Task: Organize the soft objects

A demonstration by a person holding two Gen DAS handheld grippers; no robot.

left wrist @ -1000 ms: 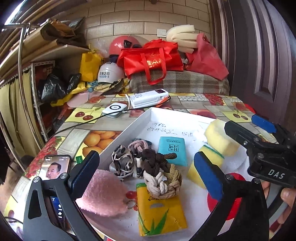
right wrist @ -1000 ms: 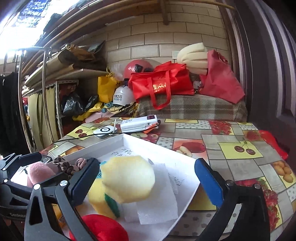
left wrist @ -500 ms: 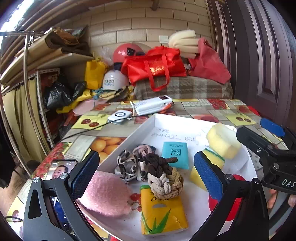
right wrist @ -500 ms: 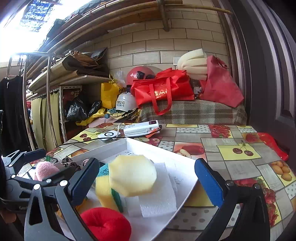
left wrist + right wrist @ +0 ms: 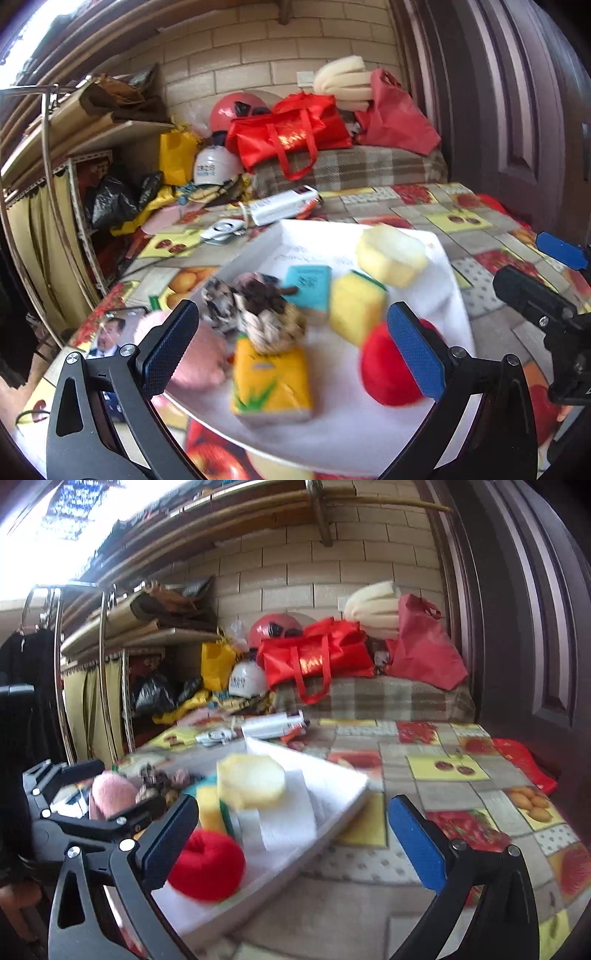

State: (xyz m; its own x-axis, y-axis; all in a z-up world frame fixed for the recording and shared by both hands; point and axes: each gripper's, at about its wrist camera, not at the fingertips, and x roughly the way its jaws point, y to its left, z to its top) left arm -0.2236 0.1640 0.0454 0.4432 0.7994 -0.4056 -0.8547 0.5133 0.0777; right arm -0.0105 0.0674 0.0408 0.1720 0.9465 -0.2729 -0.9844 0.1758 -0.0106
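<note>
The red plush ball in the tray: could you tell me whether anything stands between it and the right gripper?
Nothing visible does: the red plush ball lies just beyond the open right gripper, beside its left finger.

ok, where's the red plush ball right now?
In the left wrist view the red plush ball lies at the near right of the white tray, just in front of the yellow sponge and partly behind the left gripper's right finger.

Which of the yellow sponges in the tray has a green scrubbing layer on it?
The squarer yellow sponge nearer the left gripper; a green strip edges it. The paler rounded sponge behind it shows none.
</note>
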